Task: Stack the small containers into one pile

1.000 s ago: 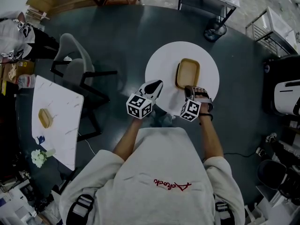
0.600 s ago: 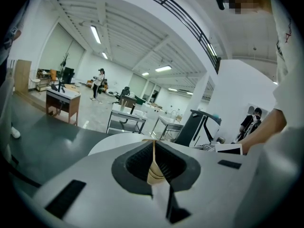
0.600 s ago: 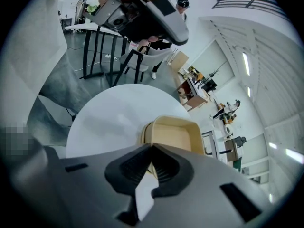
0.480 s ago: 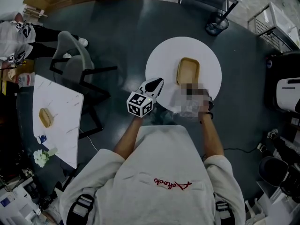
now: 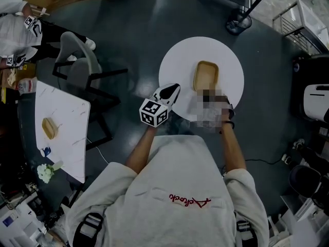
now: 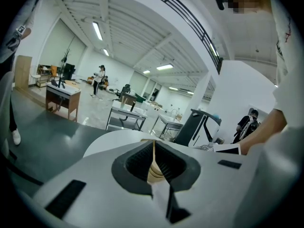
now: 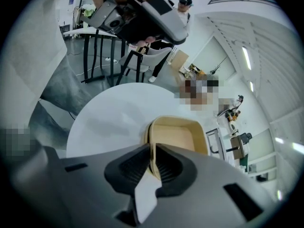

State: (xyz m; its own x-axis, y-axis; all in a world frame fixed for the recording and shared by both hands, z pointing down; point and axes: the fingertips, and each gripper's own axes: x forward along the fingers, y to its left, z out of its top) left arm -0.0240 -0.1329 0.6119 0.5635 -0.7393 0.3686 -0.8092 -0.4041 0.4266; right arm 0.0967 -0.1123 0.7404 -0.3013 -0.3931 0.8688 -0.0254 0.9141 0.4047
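1. Round white desk point(image 5: 177, 66): stands on a dark floor point(image 5: 133, 30), in front of the person.

2. Tan container point(image 5: 206, 76): rests on the round desk, right of its centre, open side up. In the right gripper view a second rim line shows just outside its left wall, which suggests that more than one container is nested here.

3. Right tongs point(image 7: 152, 159): positioned at the near end of the container. The two dark pads are closed on the container's near wall, one pad inside the container and one outside. In the head view a mosaic patch covers most of this gripper.

4. Left tongs point(image 5: 173, 90): held over the near left edge of the round desk, left of the container and apart from it. In the left gripper view the pads meet at their tips with nothing clamped. A strip of tan shows through the gap behind the tips.

5. Surroundings: a chair point(image 5: 82, 68) stands well to the left. A rectangular white desk point(image 5: 67, 117) at near left carries a small tan item point(image 5: 49, 128).
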